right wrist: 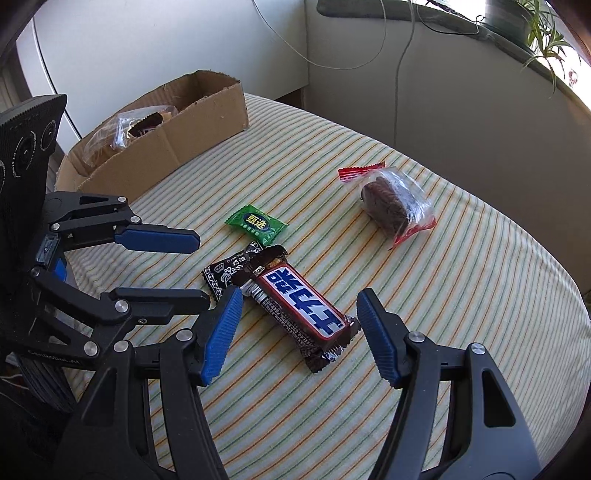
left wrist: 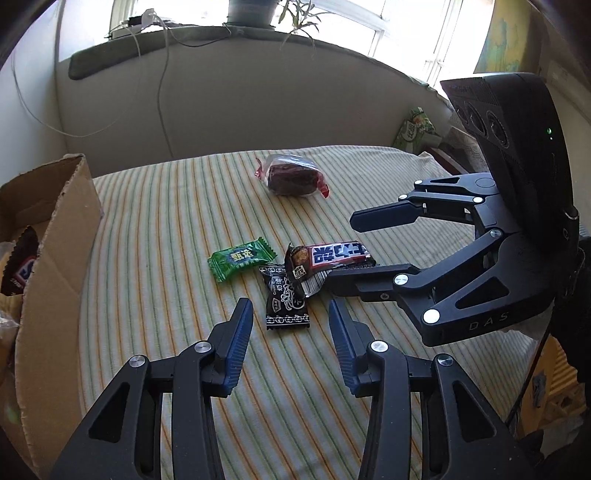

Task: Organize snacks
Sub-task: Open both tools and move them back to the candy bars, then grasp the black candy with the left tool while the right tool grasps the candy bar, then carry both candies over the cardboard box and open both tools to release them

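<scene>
On the striped tablecloth (right wrist: 461,295) lie a brown chocolate bar (right wrist: 301,312), a small black candy packet (left wrist: 286,301) partly under it, a green candy (left wrist: 240,258) and a dark cookie in a clear wrapper (left wrist: 291,177). My right gripper (right wrist: 298,295) is open and straddles the chocolate bar, with a gap at each pad. Just short of the black packet, my left gripper (left wrist: 289,308) is open, and nothing touches its pads. Each gripper shows in the other's view: the right gripper (left wrist: 343,251) and the left gripper (right wrist: 201,266).
An open cardboard box (right wrist: 166,136) with several wrapped snacks inside stands at the table's left side (left wrist: 55,258). A green packet (left wrist: 415,127) sits beyond the far right corner. Cables hang down the wall below a windowsill with a plant (right wrist: 539,33).
</scene>
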Tool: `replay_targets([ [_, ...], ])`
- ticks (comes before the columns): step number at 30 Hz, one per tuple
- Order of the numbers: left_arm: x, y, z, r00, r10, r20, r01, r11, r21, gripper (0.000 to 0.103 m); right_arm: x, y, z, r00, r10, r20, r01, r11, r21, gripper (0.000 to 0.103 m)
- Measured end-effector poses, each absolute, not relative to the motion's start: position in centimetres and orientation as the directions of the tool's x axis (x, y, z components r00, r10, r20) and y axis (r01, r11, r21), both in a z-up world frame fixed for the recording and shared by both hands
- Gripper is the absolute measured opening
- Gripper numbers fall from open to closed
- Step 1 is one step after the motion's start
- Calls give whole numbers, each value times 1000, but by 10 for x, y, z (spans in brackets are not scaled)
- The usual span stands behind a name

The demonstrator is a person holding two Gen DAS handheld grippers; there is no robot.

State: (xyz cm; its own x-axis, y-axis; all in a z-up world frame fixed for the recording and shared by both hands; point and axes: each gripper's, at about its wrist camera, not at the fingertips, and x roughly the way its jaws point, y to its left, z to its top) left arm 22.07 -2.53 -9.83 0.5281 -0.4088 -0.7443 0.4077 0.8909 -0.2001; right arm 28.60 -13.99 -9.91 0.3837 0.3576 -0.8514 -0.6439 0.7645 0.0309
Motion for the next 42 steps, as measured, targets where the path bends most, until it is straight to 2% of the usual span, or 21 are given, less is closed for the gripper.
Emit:
replay_targets([
  [2,222,-28,-102,523,-399,-753,407,893,-191,41,288,-138,-102,383,355,-853,-650,759,23,68],
  [6,226,-31,-105,519,-386,-763,403,897,-180,41,293,-131,-107,361,365,-858,-663,748,39,59],
  [10,229,-35,-104,525,-370,-766,407,900,-156,41,294,-130,-111,351,366,-862,-665,745,45,57],
  [11,231,-36,-106,524,-366,-769,408,901,-150,41,296,-130,-113,347,364,-864,-661,749,50,55],
  [12,231,-37,-107,523,-360,-772,406,902,-145,41,298,-131,-115,346,354,-869,-653,756,48,45],
  [13,232,-37,-108,521,-354,-776,404,904,-141,41,298,-133,-116,350,349,-869,-649,760,43,41],
  [20,236,-55,-114,542,-285,-791,415,909,-42,41,296,-143,-115,359,344,-868,-637,770,42,35],
  [22,238,-57,-114,550,-272,-790,416,909,-23,33,294,-145,-114,364,340,-867,-631,775,39,31],
  [24,241,-55,-114,554,-269,-788,407,913,-25,26,294,-148,-114,366,340,-866,-625,779,42,30],
  [34,238,-49,-108,580,-267,-770,392,920,-24,26,283,-158,-104,417,321,-850,-596,803,11,30],
  [42,231,-29,-80,641,-295,-709,364,930,-58,26,272,-156,-80,464,327,-823,-584,812,-7,30],
])
